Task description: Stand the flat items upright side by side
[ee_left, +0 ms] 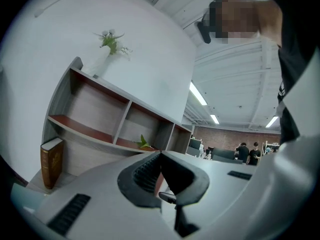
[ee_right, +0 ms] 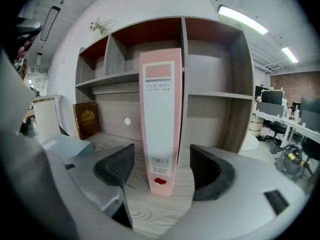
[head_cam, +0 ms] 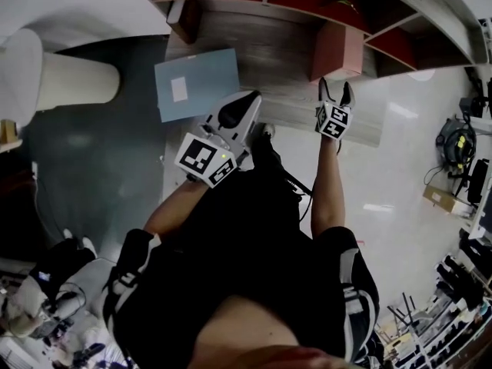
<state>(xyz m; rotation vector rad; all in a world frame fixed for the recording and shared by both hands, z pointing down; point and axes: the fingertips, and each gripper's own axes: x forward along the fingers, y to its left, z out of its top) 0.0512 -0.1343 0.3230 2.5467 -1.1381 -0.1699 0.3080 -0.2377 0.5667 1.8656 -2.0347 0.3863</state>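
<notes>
facing the upright pink file box with right gripper wide open, carrying left gripper closed empty near the still-flat blue box.

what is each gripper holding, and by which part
Nothing. The right gripper is open, clear of the upright pink file box; the left gripper is shut, empty.

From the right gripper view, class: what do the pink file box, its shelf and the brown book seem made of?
Pink file box: likely coated cardboard, matt, paper spine label.
Shelf: wood or wood-look laminate, pale grain lines.
Brown book: leather-like cover, slight sheen, gold stamping; true material unclear.
</notes>
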